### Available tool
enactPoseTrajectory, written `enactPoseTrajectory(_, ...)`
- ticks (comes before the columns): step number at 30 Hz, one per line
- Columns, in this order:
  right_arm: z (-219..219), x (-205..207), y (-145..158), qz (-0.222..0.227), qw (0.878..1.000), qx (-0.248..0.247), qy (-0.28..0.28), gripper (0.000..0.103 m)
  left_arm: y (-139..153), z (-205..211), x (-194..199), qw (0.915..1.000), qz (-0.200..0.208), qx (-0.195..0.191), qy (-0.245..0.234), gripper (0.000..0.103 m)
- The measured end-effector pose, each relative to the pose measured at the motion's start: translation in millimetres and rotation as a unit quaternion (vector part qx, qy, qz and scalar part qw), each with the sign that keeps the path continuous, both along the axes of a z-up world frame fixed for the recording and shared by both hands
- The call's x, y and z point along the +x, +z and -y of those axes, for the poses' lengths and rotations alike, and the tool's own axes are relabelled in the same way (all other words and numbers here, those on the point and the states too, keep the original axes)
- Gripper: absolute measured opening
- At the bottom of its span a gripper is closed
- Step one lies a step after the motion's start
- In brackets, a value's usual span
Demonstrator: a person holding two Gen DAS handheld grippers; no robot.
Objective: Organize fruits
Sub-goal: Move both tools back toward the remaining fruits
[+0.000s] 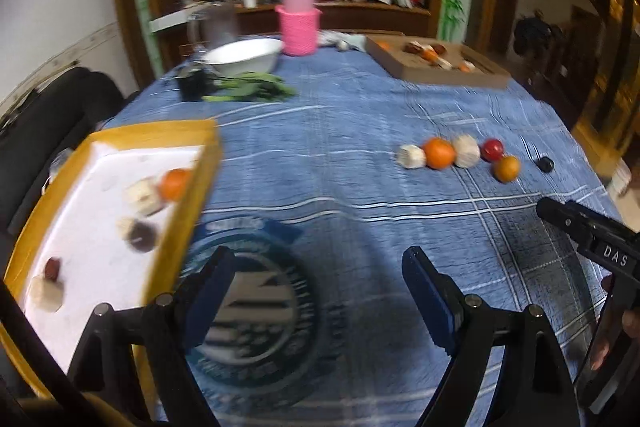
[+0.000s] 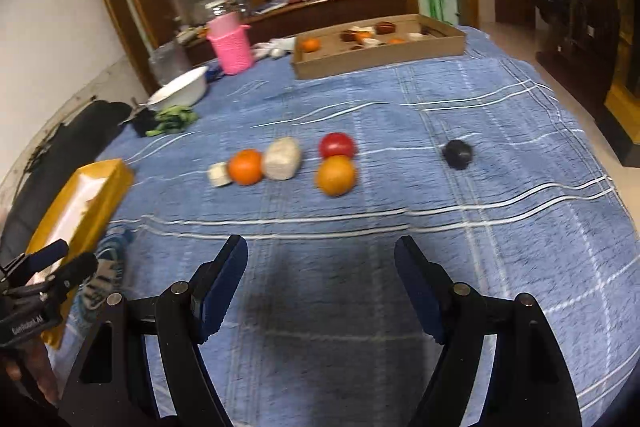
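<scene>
Loose fruits lie in a row on the blue cloth: a small pale piece [image 2: 219, 174], an orange [image 2: 245, 167], a pale oval fruit [image 2: 282, 159], a red fruit [image 2: 337, 145], a second orange [image 2: 335, 175] and a dark fruit [image 2: 458, 154]. The row also shows in the left wrist view [image 1: 439, 153]. A yellow tray [image 1: 200, 187] with a white floor holds several fruits at the left. My left gripper [image 1: 320, 295] is open and empty beside that tray. My right gripper [image 2: 320, 291] is open and empty, short of the row.
A brown cardboard tray [image 2: 380, 61] with more fruits sits at the far side. A pink basket [image 2: 233, 45], a white bowl [image 2: 180, 91] and green leaves [image 2: 176, 117] stand at the far left. A printed blue bag [image 1: 256, 299] lies under the left gripper.
</scene>
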State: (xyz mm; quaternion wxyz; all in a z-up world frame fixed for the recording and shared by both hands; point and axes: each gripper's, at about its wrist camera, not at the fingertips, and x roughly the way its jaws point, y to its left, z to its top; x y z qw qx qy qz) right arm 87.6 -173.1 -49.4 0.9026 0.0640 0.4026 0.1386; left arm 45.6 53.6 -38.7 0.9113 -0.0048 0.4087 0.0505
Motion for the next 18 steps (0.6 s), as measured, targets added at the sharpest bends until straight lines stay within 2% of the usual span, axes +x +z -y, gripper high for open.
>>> enactPoseTrajectory(9, -12, 52, -12, -0.01, 0.999, -0.04, 0.013, 0.074, -17, 29, 47, 0.9998, -0.014, 0.004, -0.016, 0.088)
enactPoseTrajectory(12, -20, 65, -17, -0.016, 0.998, -0.059, 0.021, 0.063, -20, 32, 56, 0.9997, -0.013, -0.003, -0.019, 0.088)
enactPoseTrajectory(13, -21, 68, -20, -0.018, 0.998, -0.061, 0.024, 0.052, -21, 33, 61, 0.9997, -0.012, -0.007, -0.02, 0.088)
enactPoseTrajectory(14, -22, 71, -22, -0.024, 0.997, -0.063, 0.025, 0.036, -22, 35, 66, 0.9997, -0.012, -0.01, -0.021, 0.088)
enactPoseTrajectory(15, -23, 74, -23, -0.028, 0.997, -0.064, 0.026, 0.031, -24, 36, 72, 0.9996, -0.014, -0.013, -0.02, 0.088)
enactPoseTrajectory(18, -22, 76, -24, -0.028, 0.997, -0.066, 0.03, 0.031, -30, 41, 88, 0.9992, -0.02, -0.024, -0.024, 0.087)
